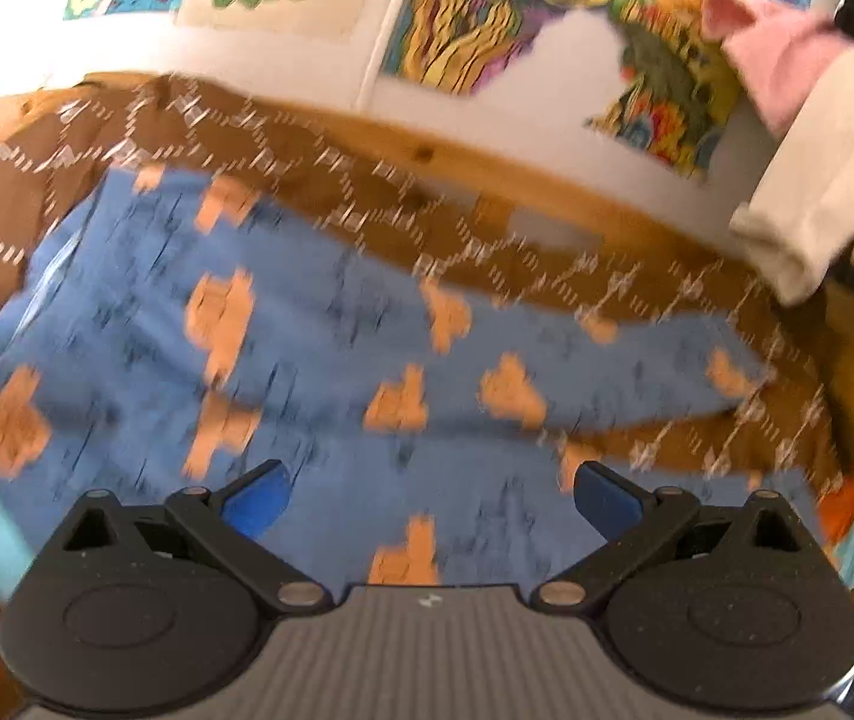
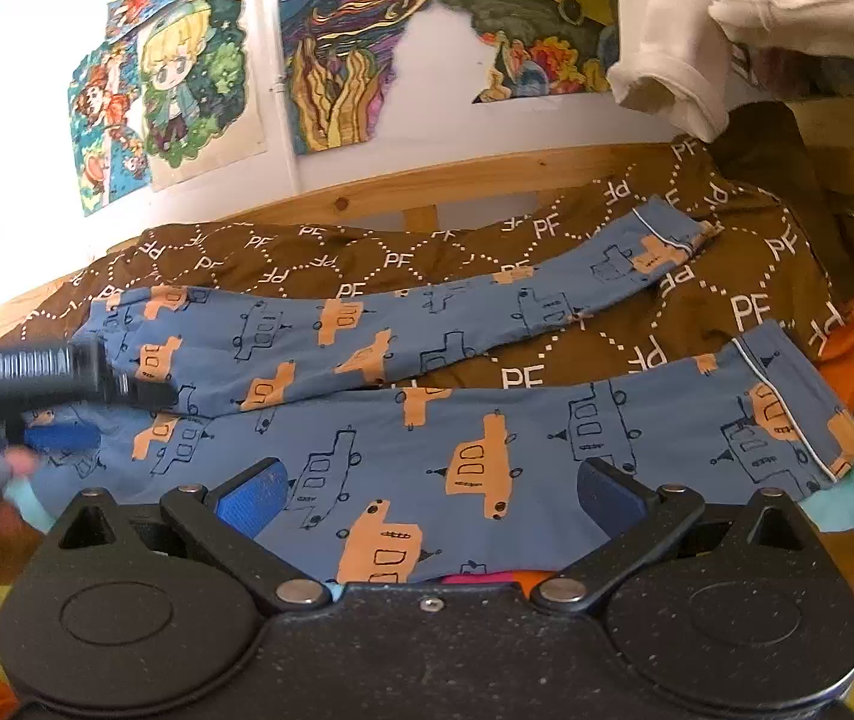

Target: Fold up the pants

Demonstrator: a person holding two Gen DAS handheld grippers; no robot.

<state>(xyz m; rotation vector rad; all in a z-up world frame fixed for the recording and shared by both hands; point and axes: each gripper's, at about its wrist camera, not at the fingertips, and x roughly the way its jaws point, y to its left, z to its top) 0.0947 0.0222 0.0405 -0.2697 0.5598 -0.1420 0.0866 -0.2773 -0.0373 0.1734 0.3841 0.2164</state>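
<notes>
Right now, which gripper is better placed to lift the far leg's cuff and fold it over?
Probably right. The right gripper is open over the near leg, with the far cuff toward its side. The left gripper sits at the waist end of the pants.

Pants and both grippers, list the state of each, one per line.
Blue pajama pants: unfolded, laid flat on the brown blanket, legs spread apart.
Left gripper: open, holding nothing, over the pants.
Right gripper: open, holding nothing, over the near leg.
White garment: hanging at the upper right.
</notes>
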